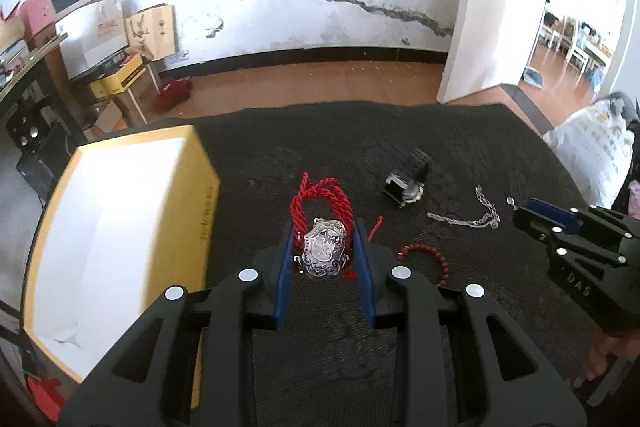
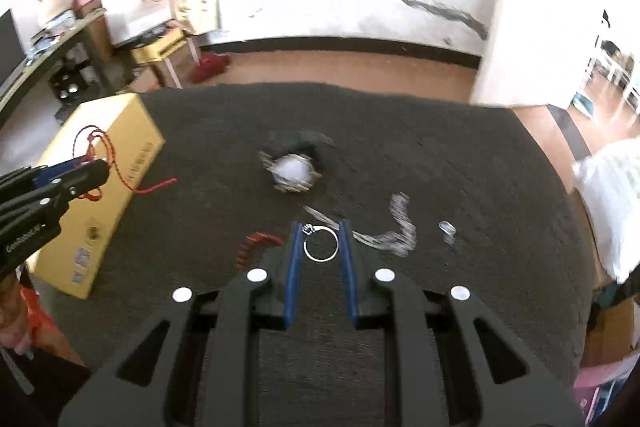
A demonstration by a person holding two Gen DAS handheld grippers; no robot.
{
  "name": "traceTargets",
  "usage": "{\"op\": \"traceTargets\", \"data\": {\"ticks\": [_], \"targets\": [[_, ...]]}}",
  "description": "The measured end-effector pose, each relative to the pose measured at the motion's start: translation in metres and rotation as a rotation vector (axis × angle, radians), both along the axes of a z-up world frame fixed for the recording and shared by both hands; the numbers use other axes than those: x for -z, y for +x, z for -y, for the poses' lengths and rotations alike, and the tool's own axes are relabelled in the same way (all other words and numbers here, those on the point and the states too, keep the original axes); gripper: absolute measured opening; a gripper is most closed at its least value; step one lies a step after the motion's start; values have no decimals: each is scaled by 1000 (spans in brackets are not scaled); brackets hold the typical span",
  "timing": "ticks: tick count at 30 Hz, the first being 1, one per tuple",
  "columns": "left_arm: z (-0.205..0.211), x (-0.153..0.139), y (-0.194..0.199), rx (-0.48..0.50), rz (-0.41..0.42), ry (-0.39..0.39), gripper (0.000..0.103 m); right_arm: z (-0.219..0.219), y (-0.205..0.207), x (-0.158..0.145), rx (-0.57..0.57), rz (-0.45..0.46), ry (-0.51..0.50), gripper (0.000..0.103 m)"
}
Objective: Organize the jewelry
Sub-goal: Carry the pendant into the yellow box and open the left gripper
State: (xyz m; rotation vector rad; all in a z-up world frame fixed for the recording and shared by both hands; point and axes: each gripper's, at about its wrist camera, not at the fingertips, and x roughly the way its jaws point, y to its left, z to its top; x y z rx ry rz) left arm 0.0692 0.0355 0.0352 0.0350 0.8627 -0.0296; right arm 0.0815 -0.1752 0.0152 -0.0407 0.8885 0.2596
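My left tongs (image 1: 324, 247) pinch the silver pendant (image 1: 325, 254); only the right view shows my right tongs (image 2: 320, 241) clamping a ring (image 2: 320, 246).

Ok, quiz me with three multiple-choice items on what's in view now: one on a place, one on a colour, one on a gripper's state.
1. Where does the yellow box lie relative to the left gripper?
A. on its left
B. on its right
C. directly beneath it

2. What colour is the cord on the silver pendant?
A. blue
B. red
C. green

3. What sits between the pads of the right gripper?
A. a key
B. nothing
C. a silver ring

Answers: 1 A, the box fills the left side of the left wrist view. 2 B, red loops rise behind the pendant. 3 C, the ring spans the gap between both pads.
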Motion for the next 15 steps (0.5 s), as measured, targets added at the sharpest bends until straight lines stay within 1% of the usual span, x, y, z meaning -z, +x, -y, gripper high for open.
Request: {"op": "traceTargets", "data": {"ticks": [4,8,12,15], "targets": [[-32,-23,-13,-42,35,7,28,-43,-1,-19,-67,29,24,19],[-81,-43,-27,-133,55,30,28,-89,-1,-36,-136,50,51,19],[-128,-51,-37,-222,55,62,28,-129,-6,-46,-203,69,61,19],[-166,-47,-42,-306,39,71,28,-156,-10,-49,-246,73,61,19]]}}
